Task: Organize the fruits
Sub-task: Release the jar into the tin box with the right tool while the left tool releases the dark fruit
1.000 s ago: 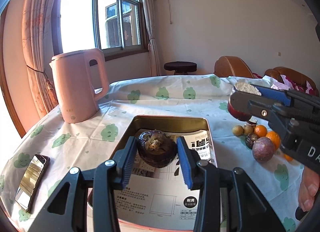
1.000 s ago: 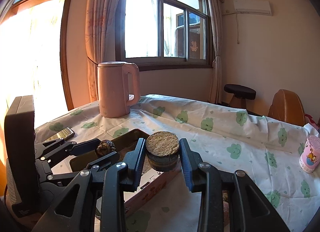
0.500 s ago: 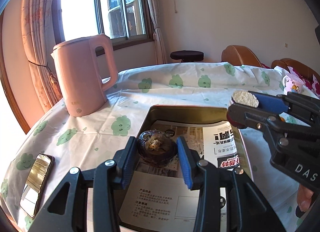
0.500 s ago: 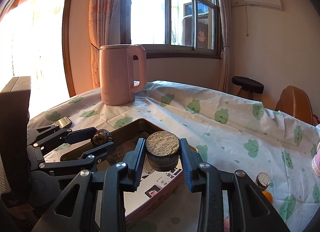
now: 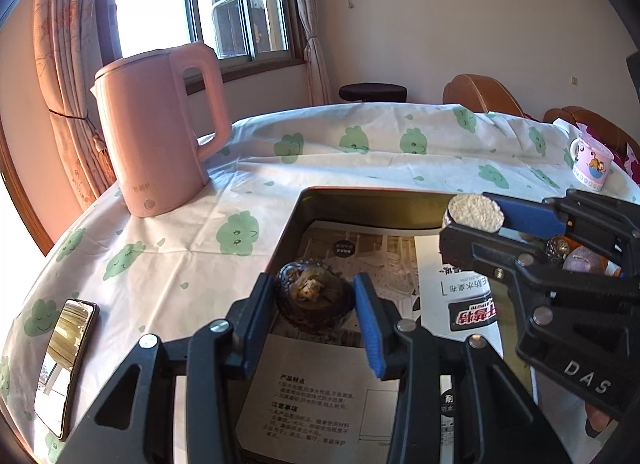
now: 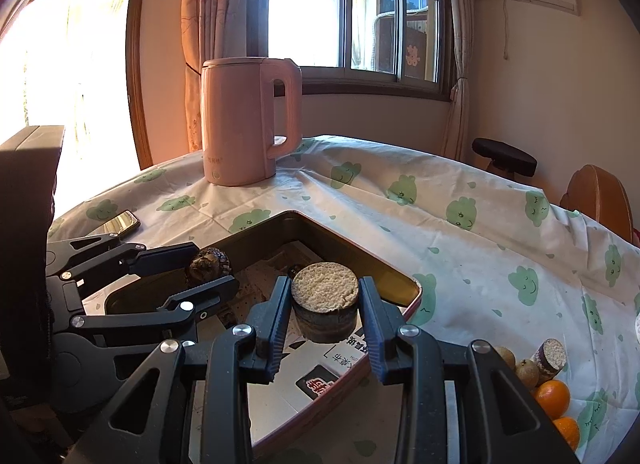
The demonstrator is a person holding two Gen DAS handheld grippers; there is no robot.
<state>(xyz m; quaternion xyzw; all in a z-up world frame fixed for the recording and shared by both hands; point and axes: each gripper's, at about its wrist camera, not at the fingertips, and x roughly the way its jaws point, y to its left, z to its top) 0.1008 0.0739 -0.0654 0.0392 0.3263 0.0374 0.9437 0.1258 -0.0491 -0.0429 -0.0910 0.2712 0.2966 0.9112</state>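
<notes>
My left gripper (image 5: 313, 284) is shut on a dark, wrinkled round fruit (image 5: 312, 306) and holds it just above the paper lining of a shallow metal tray (image 5: 360, 193). My right gripper (image 6: 324, 294) is shut on a short sugarcane piece (image 6: 325, 289) with a pale fibrous cut face, held over the tray's (image 6: 362, 262) right side. In the left wrist view the right gripper (image 5: 474, 224) and its sugarcane piece (image 5: 475, 213) show at the right. The right wrist view has the left gripper (image 6: 208, 266) with the dark fruit (image 6: 211, 261) at the left.
A pink kettle (image 5: 160, 136) stands on the tablecloth beyond the tray's left corner. A phone (image 5: 66, 360) lies at the near left edge. Right of the tray lie oranges (image 6: 554, 398), longans (image 6: 526, 372) and another sugarcane piece (image 6: 551, 356). A pink mug (image 5: 591, 162) stands far right.
Both grippers have sunk and moved forward over the tray, each keeping its grip. The tray and kettle look nearer than before.
</notes>
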